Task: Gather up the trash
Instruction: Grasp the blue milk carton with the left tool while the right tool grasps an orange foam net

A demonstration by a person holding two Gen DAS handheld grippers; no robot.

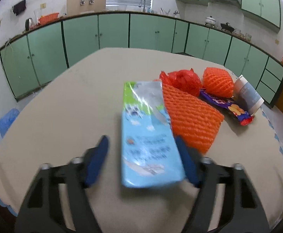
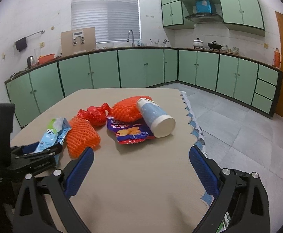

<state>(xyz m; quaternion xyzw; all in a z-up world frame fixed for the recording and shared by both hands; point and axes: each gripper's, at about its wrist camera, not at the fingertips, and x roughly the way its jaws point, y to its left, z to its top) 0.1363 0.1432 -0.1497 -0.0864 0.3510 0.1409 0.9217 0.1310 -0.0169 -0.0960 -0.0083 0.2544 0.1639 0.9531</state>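
A light blue and green milk carton (image 1: 149,134) lies flat on the beige table (image 1: 63,106). My left gripper (image 1: 143,161) is open around its near end, blue fingers on both sides; the right finger seems to touch it. The carton (image 2: 50,134) and the left gripper (image 2: 38,151) also show in the right wrist view. An orange foam net (image 1: 191,116), a red plastic bag (image 1: 184,81), a second orange net (image 1: 218,83), a purple snack wrapper (image 1: 228,106) and a tipped paper cup (image 1: 248,95) lie to the carton's right. My right gripper (image 2: 141,167) is open and empty above the table's near part.
Green cabinets (image 2: 141,68) line the far walls. The table's right edge (image 2: 191,120) has a scalloped blue trim, with grey floor tiles (image 2: 238,128) beyond. A blue bag (image 1: 7,120) sits on the floor at left.
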